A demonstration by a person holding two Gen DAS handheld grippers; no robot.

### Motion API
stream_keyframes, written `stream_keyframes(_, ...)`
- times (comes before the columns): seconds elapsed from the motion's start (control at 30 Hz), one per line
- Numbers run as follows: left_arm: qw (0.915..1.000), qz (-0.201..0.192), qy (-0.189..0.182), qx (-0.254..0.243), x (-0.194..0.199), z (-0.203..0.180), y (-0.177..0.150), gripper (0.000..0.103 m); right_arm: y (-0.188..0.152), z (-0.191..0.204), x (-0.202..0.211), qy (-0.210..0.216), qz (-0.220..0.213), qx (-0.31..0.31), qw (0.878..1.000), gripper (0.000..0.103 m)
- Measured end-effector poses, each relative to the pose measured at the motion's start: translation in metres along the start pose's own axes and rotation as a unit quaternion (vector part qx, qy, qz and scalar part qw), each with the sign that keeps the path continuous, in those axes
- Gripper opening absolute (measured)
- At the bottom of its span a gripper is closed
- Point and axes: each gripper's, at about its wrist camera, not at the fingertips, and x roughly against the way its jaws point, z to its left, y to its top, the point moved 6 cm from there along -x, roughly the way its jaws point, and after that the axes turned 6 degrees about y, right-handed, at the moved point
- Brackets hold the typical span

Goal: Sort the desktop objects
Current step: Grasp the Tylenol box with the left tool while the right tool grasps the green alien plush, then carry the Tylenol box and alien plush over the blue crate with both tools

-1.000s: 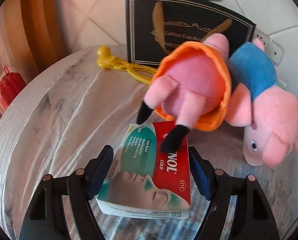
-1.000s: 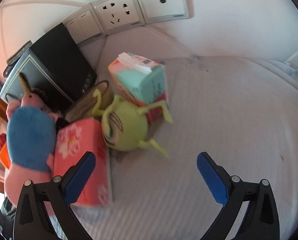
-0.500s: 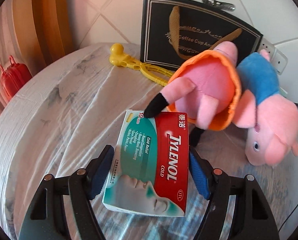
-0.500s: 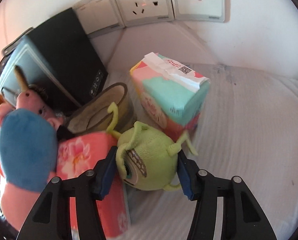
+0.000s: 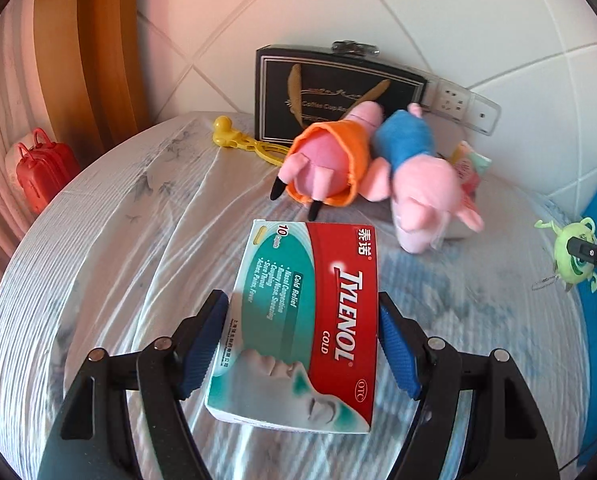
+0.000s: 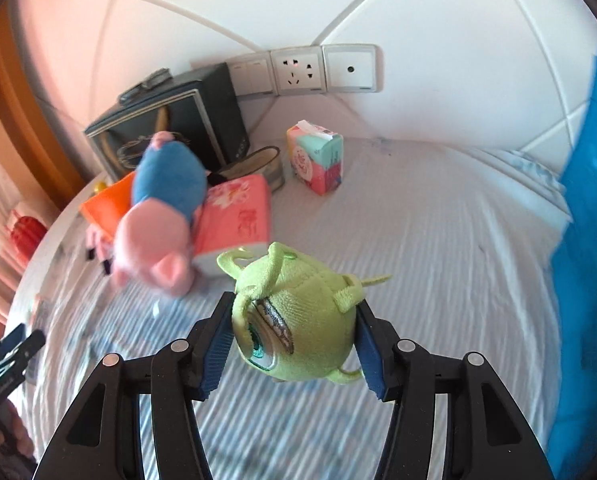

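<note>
Both claws are loaded and lifted clear of the table (image 5: 110, 248), which looks like the carrying stage of the sort. The left gripper (image 5: 302, 344) has its jaws fairly wide, because the medicine box (image 5: 310, 328) is broad; the blue pads press on its two long sides, so the box lies flat between them with its far end jutting out ahead. The right gripper (image 6: 292, 340) is about half closed on the green one-eyed plush (image 6: 298, 328), the pads squeezing its round body while the thin limbs dangle free above and below. Beyond both claws, against the wall, the rest of the pile sits untouched: two pink pig plushes (image 5: 378, 176), a black gift box (image 5: 330, 92), a pink tissue pack (image 6: 238, 216) and a smaller tissue pack (image 6: 316, 160). Where either item is headed I cannot tell.
</note>
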Motion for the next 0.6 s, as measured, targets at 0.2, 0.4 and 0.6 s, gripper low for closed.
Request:
stream_keyframes(0.2, 0.9993, -0.017, -0.023, -0.024, 0.063, -0.017, -0.024, 0.073, -0.050, 0.017, 0.075, 0.000, -0.015, -0.008, 1.000, 0.056)
stream_keyframes(0.4, 0.9968, -0.044, -0.046, -0.048, 0.120, -0.039, -0.043, 0.073, -0.084, 0.019, 0.158, -0.020, -0.059, 0.005, 0.998, 0.056)
stream_keyframes(0.6, 0.9912, -0.085, -0.077, -0.066, 0.177, -0.071, -0.050, 0.073, -0.097, 0.019, 0.246, -0.027, -0.132, 0.013, 0.991, 0.056)
